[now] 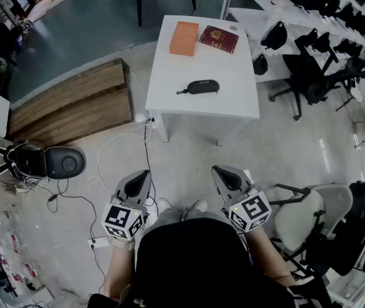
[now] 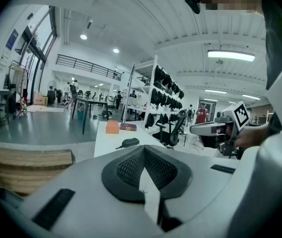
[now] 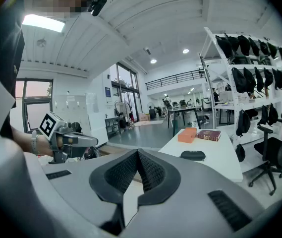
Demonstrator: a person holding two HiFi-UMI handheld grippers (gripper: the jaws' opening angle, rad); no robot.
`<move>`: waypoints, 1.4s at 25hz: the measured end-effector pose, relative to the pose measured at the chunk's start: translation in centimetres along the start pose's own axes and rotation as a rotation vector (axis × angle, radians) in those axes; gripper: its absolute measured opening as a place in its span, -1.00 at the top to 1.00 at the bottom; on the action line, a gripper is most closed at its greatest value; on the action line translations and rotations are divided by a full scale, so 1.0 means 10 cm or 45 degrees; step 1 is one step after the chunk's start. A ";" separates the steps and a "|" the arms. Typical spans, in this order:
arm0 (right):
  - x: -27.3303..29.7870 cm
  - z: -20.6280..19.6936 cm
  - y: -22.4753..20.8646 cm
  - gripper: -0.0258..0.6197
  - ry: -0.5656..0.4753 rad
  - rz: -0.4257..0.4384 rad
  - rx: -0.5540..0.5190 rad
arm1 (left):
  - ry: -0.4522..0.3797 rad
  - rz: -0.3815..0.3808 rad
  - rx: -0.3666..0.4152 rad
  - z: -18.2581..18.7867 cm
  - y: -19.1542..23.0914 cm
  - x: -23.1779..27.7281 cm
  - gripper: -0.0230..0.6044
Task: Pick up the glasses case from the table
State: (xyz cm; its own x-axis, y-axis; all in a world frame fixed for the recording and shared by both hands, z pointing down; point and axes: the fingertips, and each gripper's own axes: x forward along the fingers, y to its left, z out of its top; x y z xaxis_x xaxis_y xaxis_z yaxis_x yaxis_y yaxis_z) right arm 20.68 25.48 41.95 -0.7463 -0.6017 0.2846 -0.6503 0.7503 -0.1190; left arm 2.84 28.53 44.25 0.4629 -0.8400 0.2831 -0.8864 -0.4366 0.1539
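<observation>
Both hand-held grippers are held out in front of the person, side by side and well short of the white surface (image 1: 233,98). The left hand-held gripper (image 1: 142,174) has its jaws clenched together with nothing between them. The right hand-held gripper (image 1: 219,170) is likewise closed and empty, and both point slightly downward. Bare floor lies between them and the surface, crossed by a white cable (image 1: 115,140) that trails from a socket block near the surface's left leg.

The black glasses case (image 1: 201,86) lies zipped shut near the middle of the surface, its strap toward the left, touched by neither tool. Whether anything is inside cannot be told. Along the far edge, well apart from the case, an orange box (image 1: 184,38) sits just beside a dark red book (image 1: 219,38).

To the left of the surface a low wooden platform (image 1: 73,101) lies on the floor, with a round black device (image 1: 63,162) nearer the person. To the right stand black office chairs (image 1: 307,72) and white shelving (image 1: 336,5) hung with dark bags, and a pale chair (image 1: 307,213) sits close by the right hand-held gripper.
</observation>
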 end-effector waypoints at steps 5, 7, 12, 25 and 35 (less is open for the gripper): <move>0.15 -0.04 0.30 0.83 0.037 -0.025 0.017 | -0.026 -0.013 0.067 -0.06 0.22 -0.33 0.87; 0.24 -0.03 0.40 0.83 0.051 -0.020 0.016 | -0.039 0.001 0.085 -0.06 0.31 -0.40 0.87; 0.49 0.06 0.65 0.83 0.046 0.007 0.027 | -0.046 0.008 0.023 -0.08 0.58 -0.55 0.87; 1.33 0.17 0.99 0.83 0.088 0.041 -0.040 | -0.062 -0.025 0.013 -0.27 1.32 -0.82 0.87; 2.26 0.34 0.65 0.83 0.111 0.179 -0.045 | -0.001 0.069 -0.068 -0.26 1.96 -0.38 0.87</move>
State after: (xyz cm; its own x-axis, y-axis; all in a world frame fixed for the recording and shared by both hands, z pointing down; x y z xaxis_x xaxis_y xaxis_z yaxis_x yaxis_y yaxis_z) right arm -0.85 15.86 44.41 -0.8135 -0.4650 0.3493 -0.5337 0.8355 -0.1306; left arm -16.26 24.00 48.66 0.4142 -0.8623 0.2915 -0.9086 -0.3728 0.1883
